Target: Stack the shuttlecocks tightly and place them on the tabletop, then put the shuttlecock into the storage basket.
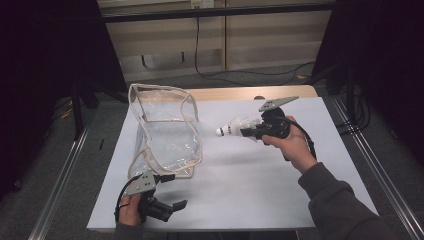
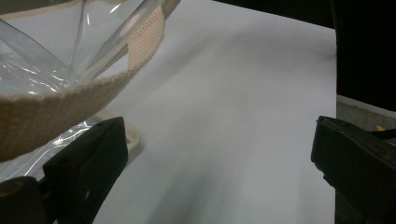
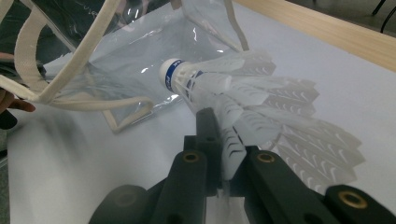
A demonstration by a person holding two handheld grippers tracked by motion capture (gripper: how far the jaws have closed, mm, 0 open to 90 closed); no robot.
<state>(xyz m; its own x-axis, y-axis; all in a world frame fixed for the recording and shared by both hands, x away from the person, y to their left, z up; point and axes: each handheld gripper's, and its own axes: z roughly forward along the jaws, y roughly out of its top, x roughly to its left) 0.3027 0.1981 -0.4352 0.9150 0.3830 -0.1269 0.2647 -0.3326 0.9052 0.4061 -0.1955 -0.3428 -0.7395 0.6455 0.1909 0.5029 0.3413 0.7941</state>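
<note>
The right gripper (image 1: 244, 132) was clamped on a white shuttlecock (image 1: 231, 129), its jaws pinching one feather of the skirt (image 3: 233, 149) (the rest fanned out past them). The cork end with its blue band (image 3: 173, 73) pointed away from the hand, raised above the white table sheet (image 1: 240, 180) and aimed at the clear bag (image 1: 167, 132) with cream trim, near its open side but apart from it. The left gripper (image 1: 175, 206) sat low by the bag's near corner, jaws spread wide with nothing between them.

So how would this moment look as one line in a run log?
right gripper: shut on shuttlecock | left gripper: open, beside clear bag | shuttlecock: outside bag
</note>
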